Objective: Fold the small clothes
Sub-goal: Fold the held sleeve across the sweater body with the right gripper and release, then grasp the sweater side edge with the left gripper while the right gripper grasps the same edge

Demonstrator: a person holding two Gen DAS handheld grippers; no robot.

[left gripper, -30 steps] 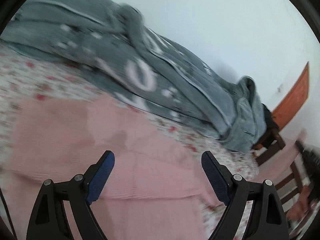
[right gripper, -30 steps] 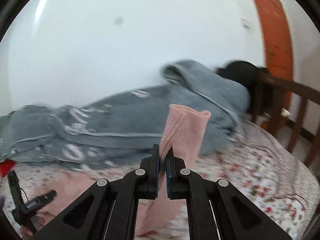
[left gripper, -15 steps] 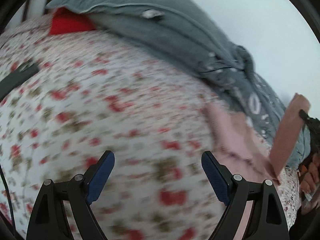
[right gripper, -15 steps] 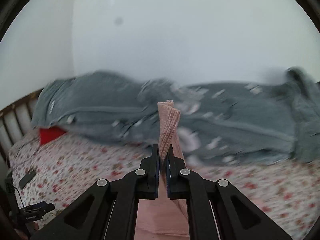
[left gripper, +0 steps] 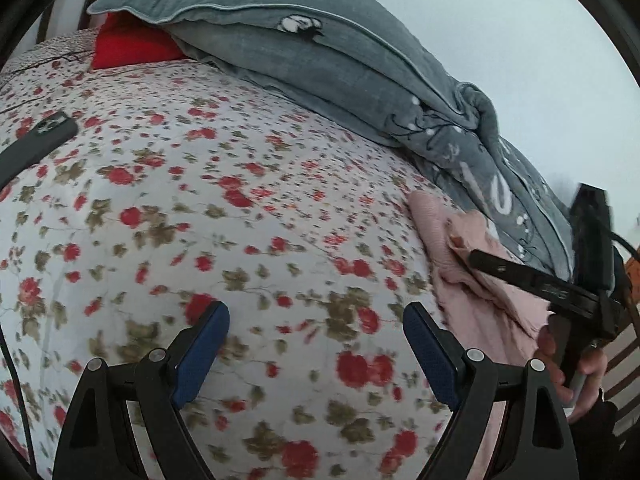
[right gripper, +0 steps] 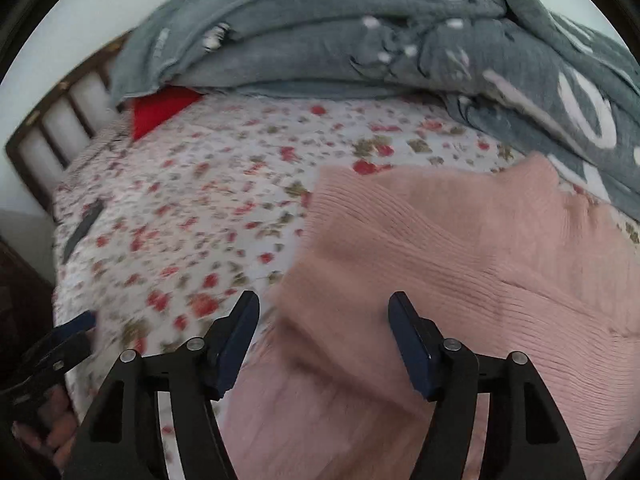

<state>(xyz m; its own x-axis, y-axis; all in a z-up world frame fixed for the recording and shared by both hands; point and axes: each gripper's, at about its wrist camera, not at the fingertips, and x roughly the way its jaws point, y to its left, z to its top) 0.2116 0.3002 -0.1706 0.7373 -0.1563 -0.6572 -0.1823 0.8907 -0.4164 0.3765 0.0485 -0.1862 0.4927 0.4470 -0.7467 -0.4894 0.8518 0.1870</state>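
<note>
Sweater (right gripper: 460,248) lies between opening right tool (right gripper: 322,344) jaws.

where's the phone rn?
The phone lies on the floral sheet at the left edge of the left wrist view, below the red pillow, far from the pink sweater.

A pink ribbed-knit garment (right gripper: 460,264) lies on the floral bedsheet (right gripper: 224,184), just below the grey blanket (right gripper: 360,40) – its far edge near or touching the blanket's hem. It is partly folded: a ribbed band runs along its left edge, and an upper layer lies doubled over the lower one – loosely, with soft wrinkles.
</note>
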